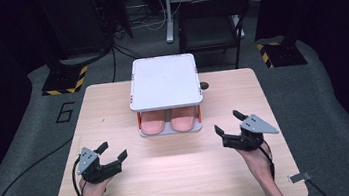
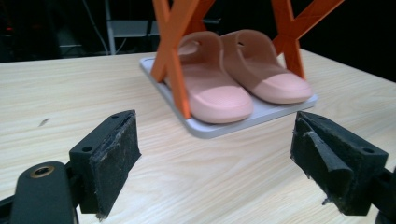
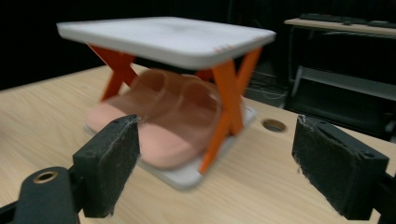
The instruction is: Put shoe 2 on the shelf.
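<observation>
Under white rack (image 1: 164, 81), pink slippers (image 1: 170, 123); both jaws apart.

A light wooden table (image 1: 124, 195) stands on grey carpet (image 1: 26, 141) in a dark room, lit from above. At 12 o'clock beyond it are a grey metal frame (image 1: 168, 13) and a black chair (image 1: 209, 28). Yellow-and-black hazard tape (image 1: 65, 81) marks stand bases at 11 and 1 o'clock. A number six (image 1: 65, 112) is marked on the floor at 10 o'clock.
</observation>
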Tool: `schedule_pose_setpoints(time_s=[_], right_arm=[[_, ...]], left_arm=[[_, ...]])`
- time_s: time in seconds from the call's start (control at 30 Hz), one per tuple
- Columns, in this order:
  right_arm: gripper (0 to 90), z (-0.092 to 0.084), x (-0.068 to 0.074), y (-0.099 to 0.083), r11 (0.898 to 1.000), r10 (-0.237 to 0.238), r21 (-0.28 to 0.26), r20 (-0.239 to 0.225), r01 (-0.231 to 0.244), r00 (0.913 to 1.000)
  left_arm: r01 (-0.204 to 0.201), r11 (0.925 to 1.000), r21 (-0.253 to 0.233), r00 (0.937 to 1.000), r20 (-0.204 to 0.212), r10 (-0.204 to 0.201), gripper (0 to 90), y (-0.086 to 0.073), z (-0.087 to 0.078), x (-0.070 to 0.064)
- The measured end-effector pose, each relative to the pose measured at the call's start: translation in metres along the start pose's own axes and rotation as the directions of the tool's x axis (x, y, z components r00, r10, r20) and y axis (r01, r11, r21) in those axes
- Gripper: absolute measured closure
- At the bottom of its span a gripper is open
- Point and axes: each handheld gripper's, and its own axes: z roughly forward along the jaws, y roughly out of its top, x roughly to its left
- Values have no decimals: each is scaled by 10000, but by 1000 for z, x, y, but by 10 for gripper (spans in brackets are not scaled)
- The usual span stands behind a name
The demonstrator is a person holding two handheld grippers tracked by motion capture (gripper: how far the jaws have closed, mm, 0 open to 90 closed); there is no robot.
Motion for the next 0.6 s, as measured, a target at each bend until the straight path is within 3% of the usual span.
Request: schedule_pose_setpoints(time_s=[0.1,0.23,0.43,0.6], right_arm=[[148,-14,-3,-20,9998,198,15,289,-198,9994],[155,-28,-3,-37,9990,198,-403,475,-179,9987],[161,-32,-5,-45,9962,565,-694,492,-530,9972],[171,-31,-8,-57,9955,916,-306,549,-901,9943]], left_arm=[[19,10000,98,9999,-154,-17,151,-1,-4,6],[88,9999,99,9991,-414,-83,152,-5,-7,11],[280,9996,25,9968,-755,-277,155,-8,-12,16],[323,9993,168,9960,-843,-308,155,-10,-12,17]])
